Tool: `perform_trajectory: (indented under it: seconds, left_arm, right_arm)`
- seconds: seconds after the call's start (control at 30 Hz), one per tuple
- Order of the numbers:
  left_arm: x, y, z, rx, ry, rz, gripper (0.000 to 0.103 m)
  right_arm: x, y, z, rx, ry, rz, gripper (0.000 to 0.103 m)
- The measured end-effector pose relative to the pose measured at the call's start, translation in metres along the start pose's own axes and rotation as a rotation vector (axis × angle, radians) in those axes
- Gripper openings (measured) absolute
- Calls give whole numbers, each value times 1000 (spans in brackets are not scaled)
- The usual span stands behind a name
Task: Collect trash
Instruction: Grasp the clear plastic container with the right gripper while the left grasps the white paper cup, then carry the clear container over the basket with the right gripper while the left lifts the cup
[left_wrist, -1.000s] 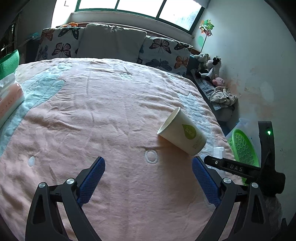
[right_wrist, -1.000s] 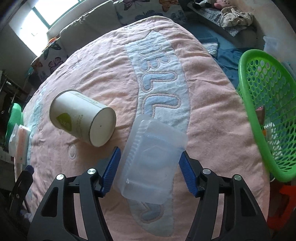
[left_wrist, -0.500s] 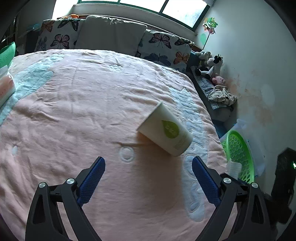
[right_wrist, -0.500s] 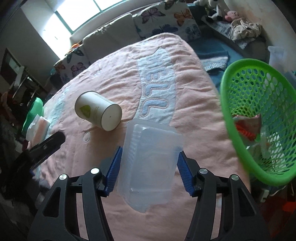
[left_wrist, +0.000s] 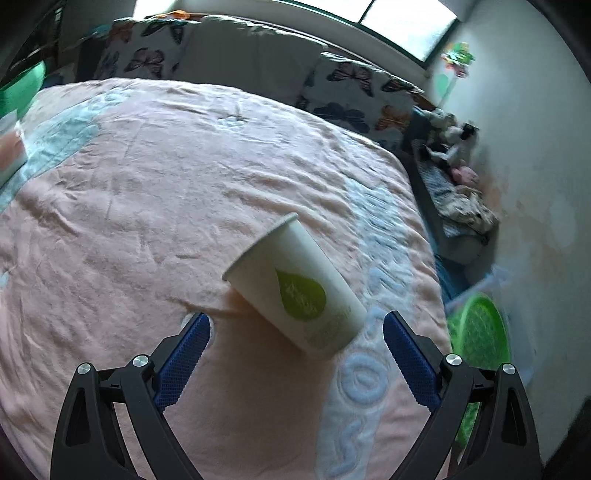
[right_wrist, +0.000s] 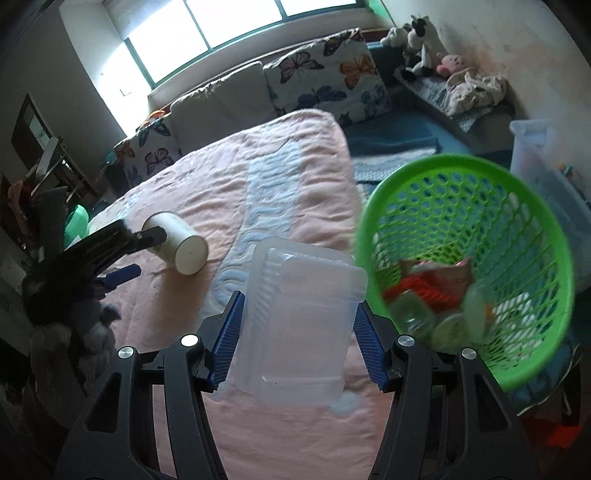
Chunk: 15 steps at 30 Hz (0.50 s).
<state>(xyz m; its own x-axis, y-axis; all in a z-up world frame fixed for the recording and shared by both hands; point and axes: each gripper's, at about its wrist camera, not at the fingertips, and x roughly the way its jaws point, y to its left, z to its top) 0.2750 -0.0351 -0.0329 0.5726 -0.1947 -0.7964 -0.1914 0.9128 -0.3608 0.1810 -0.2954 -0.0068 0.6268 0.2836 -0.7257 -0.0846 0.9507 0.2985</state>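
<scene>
Since a second ago, the right gripper (right_wrist: 299, 332) has carried its clamped clear plastic clamshell box (right_wrist: 301, 325) toward the green mesh basket (right_wrist: 532, 236) just beyond. The left gripper (left_wrist: 295, 347), jaws wide and empty, now frames the fallen white paper cup (left_wrist: 295, 280), ready to grasp.

Daylight from the window (right_wrist: 221, 37); blurred, fisheye-warped edges.

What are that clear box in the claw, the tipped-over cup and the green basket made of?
Clear box: apparently thin, glossy see-through plastic; the blanket shows through it.
Cup: looks like matte off-white paper with a rolled rim and a printed green drop.
Green basket: likely moulded plastic, a bright lattice of holes.
</scene>
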Motion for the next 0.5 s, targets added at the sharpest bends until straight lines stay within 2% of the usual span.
perform_trajectory:
  seconds: [0.2,0.33,0.5]
  left_arm:
    - [20,7,12,-95,17,42,92]
    - [31,12,18,-127,23,37,91]
    - [33,12,20,-116,21,12,78]
  right_arm:
    - [-15,-28,5,-1,-41,-31,59]
    - [-22,-52,9,17,-65,-69,59]
    - [-24,-80,8,57,-76,-112,59]
